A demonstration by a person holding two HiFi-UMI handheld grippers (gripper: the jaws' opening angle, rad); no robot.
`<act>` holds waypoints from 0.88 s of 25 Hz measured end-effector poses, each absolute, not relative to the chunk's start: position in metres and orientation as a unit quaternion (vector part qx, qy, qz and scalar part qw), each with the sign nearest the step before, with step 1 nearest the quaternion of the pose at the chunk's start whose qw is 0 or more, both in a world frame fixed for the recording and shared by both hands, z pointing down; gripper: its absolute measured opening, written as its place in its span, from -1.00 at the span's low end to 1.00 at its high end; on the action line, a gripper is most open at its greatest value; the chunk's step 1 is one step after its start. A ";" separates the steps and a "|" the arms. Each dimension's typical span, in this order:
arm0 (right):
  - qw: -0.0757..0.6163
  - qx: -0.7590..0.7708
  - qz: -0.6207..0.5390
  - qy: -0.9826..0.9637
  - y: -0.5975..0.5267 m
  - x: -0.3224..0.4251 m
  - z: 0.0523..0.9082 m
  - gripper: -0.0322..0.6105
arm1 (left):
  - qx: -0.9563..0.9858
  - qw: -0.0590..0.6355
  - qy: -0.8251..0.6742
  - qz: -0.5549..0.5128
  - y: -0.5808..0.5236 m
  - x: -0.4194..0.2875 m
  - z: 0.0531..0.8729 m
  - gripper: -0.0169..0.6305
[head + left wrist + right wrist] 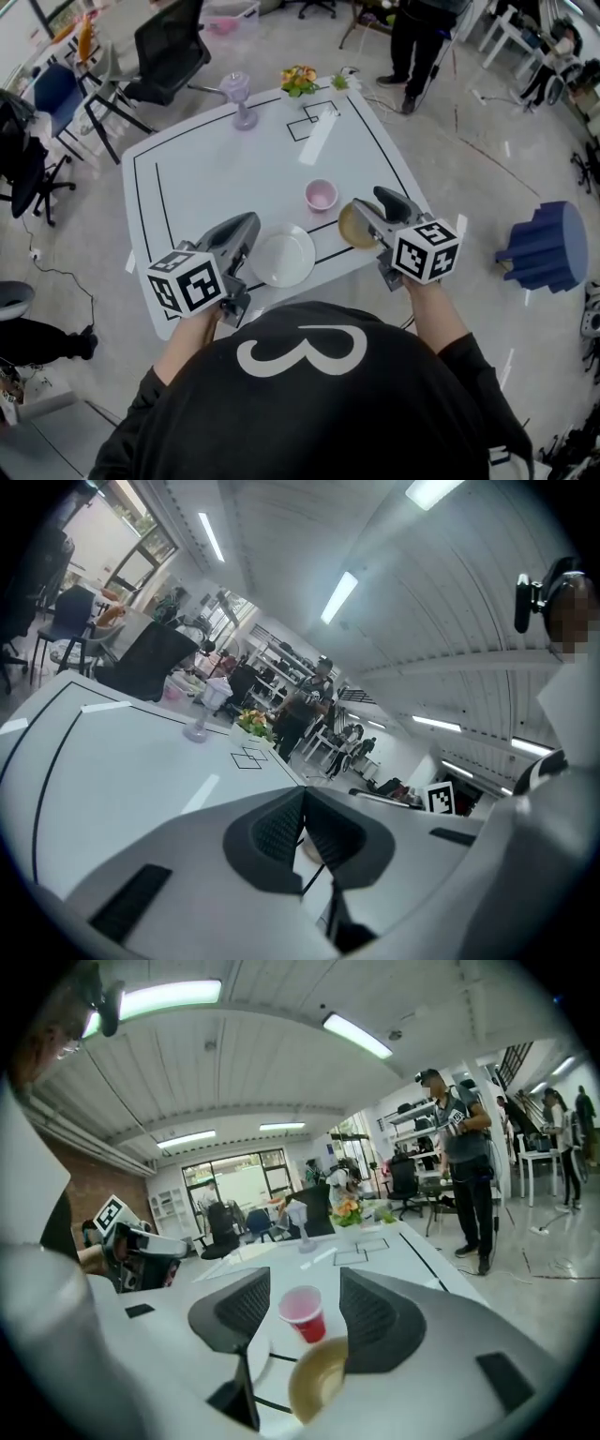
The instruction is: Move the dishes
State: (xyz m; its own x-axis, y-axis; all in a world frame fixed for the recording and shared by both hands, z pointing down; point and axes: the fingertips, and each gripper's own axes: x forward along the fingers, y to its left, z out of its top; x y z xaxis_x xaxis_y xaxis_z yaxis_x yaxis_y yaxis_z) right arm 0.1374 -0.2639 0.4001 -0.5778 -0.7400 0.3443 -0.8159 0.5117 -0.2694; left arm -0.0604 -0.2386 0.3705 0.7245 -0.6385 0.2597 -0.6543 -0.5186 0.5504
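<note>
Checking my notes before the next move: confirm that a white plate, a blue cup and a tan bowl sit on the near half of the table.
Wrong in one respect: the cup is pink, not blue, as the head view shows. The white plate and the tan bowl do sit on the near half of the table.

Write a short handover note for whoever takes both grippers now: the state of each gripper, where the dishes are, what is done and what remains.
Left gripper: jaws together, empty, over the table's near left edge.
Right gripper: jaws apart, holding nothing, above the near right edge.
Dishes, all on the table's near part: white plate between the grippers; pink cup just beyond it, in line with the right jaws but untouched; tan bowl under the right gripper.
Done: the pictures do not show which dishes were already moved.
Left: no dish is in a grip; probably take the bowl or the cup next.
</note>
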 end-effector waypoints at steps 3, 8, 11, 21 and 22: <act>0.057 0.420 0.184 -0.887 -0.245 0.105 0.369 -0.34 | 0.875 0.315 -0.367 0.006 -0.228 -0.072 0.357 -0.94; 0.004 0.375 0.170 -0.911 -0.210 0.062 0.334 -0.53 | 0.888 0.302 -0.348 0.001 -0.201 -0.083 0.332 -0.94; -0.019 0.352 0.172 -0.920 -0.191 0.043 0.325 -0.71 | 0.898 0.294 -0.328 -0.006 -0.182 -0.085 0.322 -0.94; -0.054 0.302 0.172 -0.936 -0.137 0.002 0.309 -0.87 | 0.922 0.277 -0.269 -0.019 -0.135 -0.082 0.304 -0.94; -0.061 0.301 0.177 -0.935 -0.133 0.002 0.308 -0.87 | 0.924 0.276 -0.264 -0.020 -0.131 -0.080 0.303 -0.94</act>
